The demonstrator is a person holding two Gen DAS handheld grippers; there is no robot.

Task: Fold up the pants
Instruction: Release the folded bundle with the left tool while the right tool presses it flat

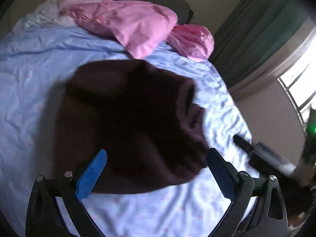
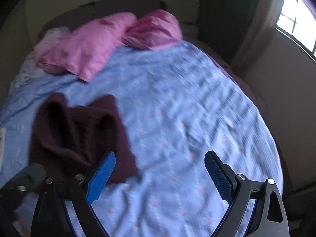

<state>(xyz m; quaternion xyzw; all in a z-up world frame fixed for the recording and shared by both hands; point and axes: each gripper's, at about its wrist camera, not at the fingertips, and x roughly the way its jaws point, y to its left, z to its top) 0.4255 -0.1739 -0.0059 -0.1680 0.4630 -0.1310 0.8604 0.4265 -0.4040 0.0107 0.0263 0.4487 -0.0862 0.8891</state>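
The dark maroon pants (image 1: pixel 128 122) lie bunched in a heap on the light blue bedsheet (image 1: pixel 29 90). My left gripper (image 1: pixel 156 156) is open, its blue pads either side of the heap's near edge, holding nothing. In the right wrist view the pants (image 2: pixel 79 134) lie at the left, and my right gripper (image 2: pixel 160 158) is open over bare sheet (image 2: pixel 177 118) to the right of them. Its left pad (image 2: pixel 102 173) is close to the pants' near corner. The right gripper's body shows at the right edge of the left wrist view (image 1: pixel 262 154).
Pink pillows (image 1: pixel 134 25) and a white cloth (image 1: pixel 43 13) lie at the head of the bed. A green curtain (image 1: pixel 256 31) and a bright window (image 1: pixel 300 83) are to the right. The bed's right edge (image 2: pixel 266 122) drops to the floor.
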